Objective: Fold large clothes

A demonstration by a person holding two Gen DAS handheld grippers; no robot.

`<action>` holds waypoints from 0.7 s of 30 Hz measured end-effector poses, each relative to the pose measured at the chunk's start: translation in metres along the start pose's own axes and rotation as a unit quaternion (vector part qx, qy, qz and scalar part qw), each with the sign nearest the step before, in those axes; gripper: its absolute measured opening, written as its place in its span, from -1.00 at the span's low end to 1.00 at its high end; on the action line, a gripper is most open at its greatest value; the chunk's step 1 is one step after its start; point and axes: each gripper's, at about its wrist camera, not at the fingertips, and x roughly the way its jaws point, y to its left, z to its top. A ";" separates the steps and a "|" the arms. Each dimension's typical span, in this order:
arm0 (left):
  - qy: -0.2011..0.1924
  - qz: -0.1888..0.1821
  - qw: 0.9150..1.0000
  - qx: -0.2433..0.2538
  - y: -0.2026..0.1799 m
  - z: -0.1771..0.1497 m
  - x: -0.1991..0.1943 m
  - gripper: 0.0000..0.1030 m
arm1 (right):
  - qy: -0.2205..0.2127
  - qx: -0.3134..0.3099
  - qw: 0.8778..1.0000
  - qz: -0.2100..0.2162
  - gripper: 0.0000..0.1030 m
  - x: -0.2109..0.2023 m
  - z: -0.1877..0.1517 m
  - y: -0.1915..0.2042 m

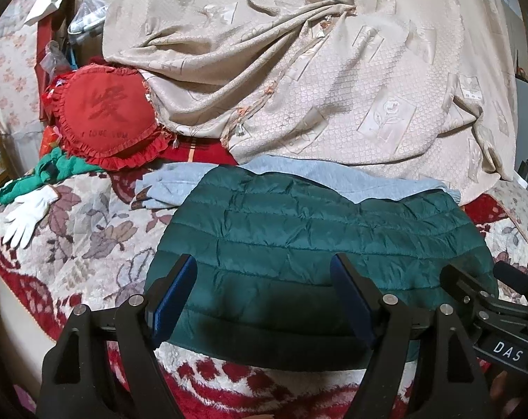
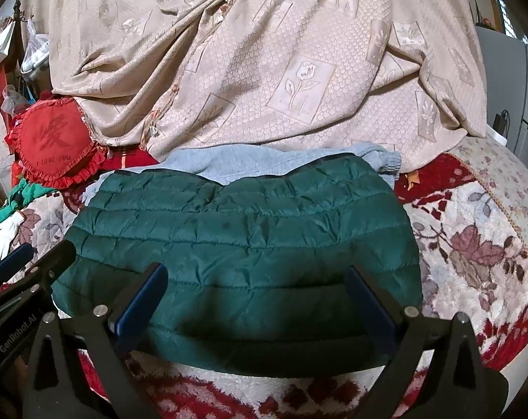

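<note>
On floral blanket (image 1: 89,230): folded green quilted jacket (image 1: 316,230); left gripper (image 1: 264,272) and right gripper (image 2: 257,279) at 6 o'clock, fingers spread, holding nothing.

Bare blanket (image 2: 473,244) at 3 o'clock; blocked at 12 by draped beige cloth (image 2: 264,70), red cushion (image 1: 110,118) at 10.

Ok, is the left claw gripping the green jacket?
No, the left claw is open above the green jacket, holding nothing.
</note>
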 end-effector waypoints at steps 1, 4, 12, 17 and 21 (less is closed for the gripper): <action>0.000 0.001 1.000 -0.001 0.000 0.000 0.000 0.21 | 0.000 0.000 1.000 0.000 0.99 0.000 0.000 0.000; 0.002 0.002 1.000 -0.003 0.002 0.000 0.002 0.21 | 0.000 -0.001 1.000 -0.001 0.99 0.000 0.000 0.001; 0.007 0.001 1.000 -0.004 0.003 -0.002 0.004 0.21 | 0.008 -0.002 1.000 0.003 0.99 0.005 -0.001 0.001; 0.007 0.001 1.000 -0.003 0.002 -0.002 0.005 0.21 | 0.012 -0.002 1.000 0.004 0.99 0.008 -0.001 0.001; 0.007 0.001 1.000 -0.004 0.002 -0.002 0.005 0.21 | 0.012 -0.004 1.000 0.005 0.99 0.009 -0.001 0.001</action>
